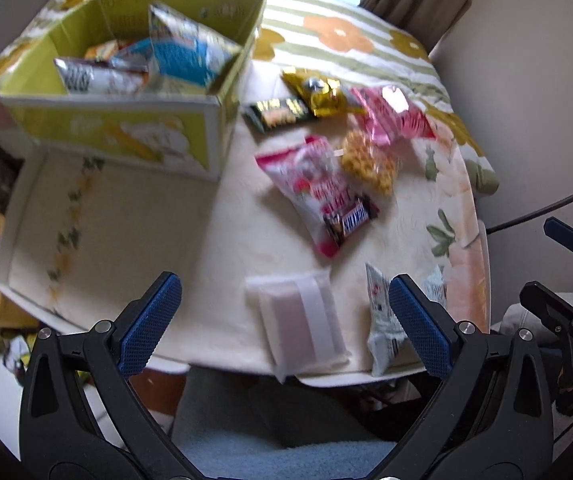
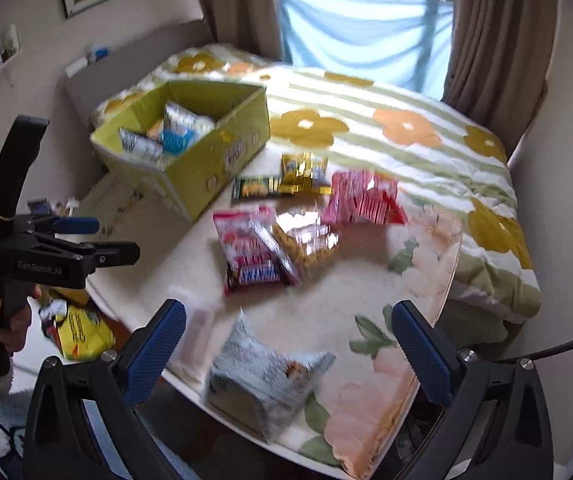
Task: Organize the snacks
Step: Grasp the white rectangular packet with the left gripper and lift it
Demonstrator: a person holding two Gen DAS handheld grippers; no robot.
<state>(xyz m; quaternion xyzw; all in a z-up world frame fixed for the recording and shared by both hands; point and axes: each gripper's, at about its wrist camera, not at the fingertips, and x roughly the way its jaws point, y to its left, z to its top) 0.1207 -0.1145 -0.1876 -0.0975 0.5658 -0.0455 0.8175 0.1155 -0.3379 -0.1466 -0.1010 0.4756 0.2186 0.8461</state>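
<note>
Green box [image 1: 134, 136] of snacks, loose packets, left tool [image 1: 286, 312] open, right tool [image 2: 290, 344] open

Both wrist views high over table [image 1: 214, 248], sharing snack box [image 2: 222, 152]

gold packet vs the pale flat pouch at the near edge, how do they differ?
The gold packet is shiny, printed and crumpled; the pale pouch is matte, whitish and flat. The gold packet lies far from the grippers, beside the green box; the pale pouch lies at the table's near edge. Both rest loose on the table, outside the box.
</note>
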